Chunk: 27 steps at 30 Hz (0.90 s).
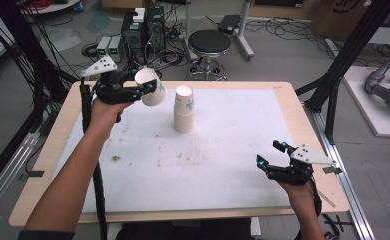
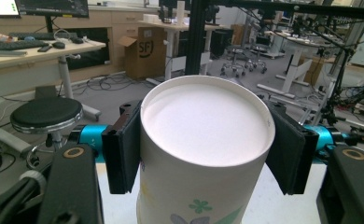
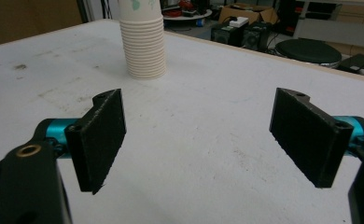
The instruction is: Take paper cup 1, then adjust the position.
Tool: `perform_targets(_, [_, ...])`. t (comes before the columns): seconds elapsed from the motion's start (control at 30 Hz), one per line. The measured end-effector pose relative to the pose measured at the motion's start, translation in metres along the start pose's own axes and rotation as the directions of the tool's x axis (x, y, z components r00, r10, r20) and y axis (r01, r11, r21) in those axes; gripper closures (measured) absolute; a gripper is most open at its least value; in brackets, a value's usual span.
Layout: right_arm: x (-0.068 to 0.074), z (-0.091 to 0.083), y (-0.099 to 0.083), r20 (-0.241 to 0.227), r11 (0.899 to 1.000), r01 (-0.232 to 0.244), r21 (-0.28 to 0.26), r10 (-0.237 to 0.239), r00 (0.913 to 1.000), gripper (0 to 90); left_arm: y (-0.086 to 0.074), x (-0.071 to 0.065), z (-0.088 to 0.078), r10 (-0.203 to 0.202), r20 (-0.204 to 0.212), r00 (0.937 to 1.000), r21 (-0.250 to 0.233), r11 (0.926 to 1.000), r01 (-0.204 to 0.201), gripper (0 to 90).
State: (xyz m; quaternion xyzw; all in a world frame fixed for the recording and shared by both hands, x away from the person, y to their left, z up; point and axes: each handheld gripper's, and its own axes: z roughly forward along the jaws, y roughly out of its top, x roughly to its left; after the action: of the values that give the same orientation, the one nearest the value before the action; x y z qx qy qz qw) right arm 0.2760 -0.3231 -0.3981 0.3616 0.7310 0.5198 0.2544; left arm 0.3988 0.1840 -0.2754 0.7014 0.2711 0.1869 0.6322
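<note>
A white paper cup (image 1: 155, 95) with a floral print hangs tilted above the table's far left, and my left gripper (image 1: 143, 84) is shut on it. In the left gripper view both black pads press the sides of the cup (image 2: 203, 140) just under its rim. A stack of matching paper cups (image 1: 184, 110) stands upside down on the white mat, to the right of the held cup. My right gripper (image 1: 269, 152) rests low near the front right of the table. Its jaws (image 3: 203, 135) stand wide open with nothing between them, facing the stack (image 3: 144, 46).
The wooden table carries a white mat (image 1: 208, 160) with a few smudges. Behind the far edge stand a black stool (image 1: 209, 42) and computer towers (image 1: 143, 30) amid floor cables. Black frame posts rise at both sides of the table.
</note>
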Motion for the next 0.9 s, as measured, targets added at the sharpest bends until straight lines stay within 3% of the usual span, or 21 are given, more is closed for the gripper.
perform_targets(0.2, [0.005, 0.007, 0.001, -0.026, 1.0, 0.007, 0.022, -0.007, 0.9996, 19.0, -0.026, -0.005, -0.01, -0.003, 0.022, 0.9998, 0.019, 0.9998, 0.003, 35.6])
perform_targets(0.57, [0.011, 0.011, 0.004, -0.062, 1.0, 0.016, 0.023, -0.014, 0.998, 18.9, -0.041, -0.015, -0.02, 0.007, 0.046, 0.9989, 0.046, 0.9989, -0.009, 35.6])
perform_targets(0.9, [0.023, 0.018, 0.007, -0.138, 0.998, 0.049, 0.046, -0.042, 0.9895, 18.9, -0.072, -0.033, -0.018, -0.012, 0.117, 0.993, 0.065, 0.9979, 0.004, 35.6])
